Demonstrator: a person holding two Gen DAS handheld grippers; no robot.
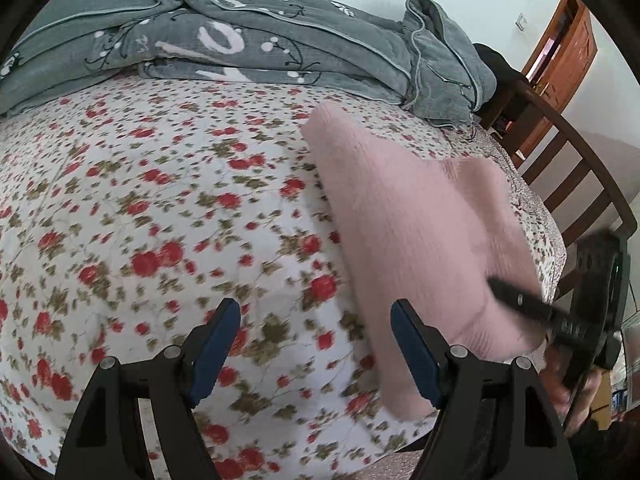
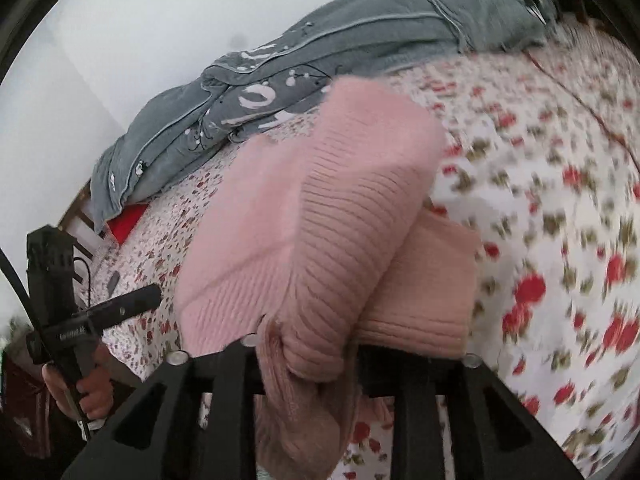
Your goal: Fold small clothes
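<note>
A pink knitted garment [image 1: 416,216] lies folded on the floral bed sheet [image 1: 160,200], right of centre in the left wrist view. My left gripper [image 1: 316,344] is open and empty, its blue-padded fingers [image 1: 216,344] just above the sheet, left of the garment's near edge. My right gripper [image 1: 516,300] reaches in from the right and pinches the garment's near right edge. In the right wrist view the garment [image 2: 320,216] is bunched between the jaws of my right gripper [image 2: 312,360], lifted and draped; the fingertips are hidden by the knit. The left gripper [image 2: 132,300] shows at left, apart from the cloth.
A rumpled grey quilt [image 1: 248,44] lies along the far side of the bed. A dark wooden slatted bed frame [image 1: 576,168] runs along the right edge, with a wooden door [image 1: 568,52] behind it. A red item [image 2: 128,220] sits by the quilt's end.
</note>
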